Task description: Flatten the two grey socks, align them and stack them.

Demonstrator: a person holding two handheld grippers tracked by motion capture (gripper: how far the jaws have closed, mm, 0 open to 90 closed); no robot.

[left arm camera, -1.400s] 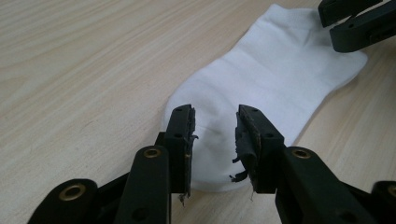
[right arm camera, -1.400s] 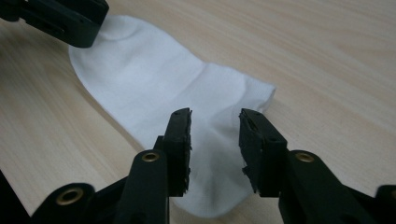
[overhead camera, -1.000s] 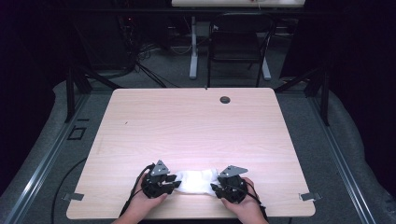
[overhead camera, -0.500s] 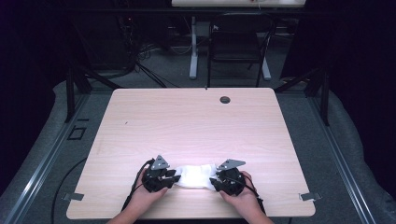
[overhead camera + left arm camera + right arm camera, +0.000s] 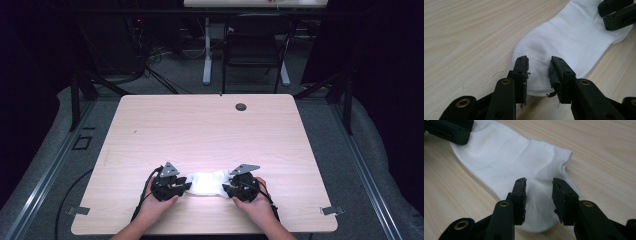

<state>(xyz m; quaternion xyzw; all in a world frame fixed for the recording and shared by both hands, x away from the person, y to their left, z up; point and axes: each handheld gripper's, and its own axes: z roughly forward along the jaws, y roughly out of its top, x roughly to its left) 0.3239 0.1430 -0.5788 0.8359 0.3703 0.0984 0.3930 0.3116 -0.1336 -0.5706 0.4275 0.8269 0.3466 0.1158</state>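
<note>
Both hands have drawn closer, left gripper (image 5: 538, 72) and right gripper (image 5: 539, 192) jaws spread over the flat white cotton sock's (image 5: 207, 182) opposite ends, seemingly to bunch or fold it.

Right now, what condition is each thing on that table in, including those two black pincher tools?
White sock: lying flat on the table, stretched between the two grippers.
Left gripper: open, jaws astride one end of the sock.
Right gripper: open, jaws astride the other end.
Table: sock lying near its front edge.
</note>
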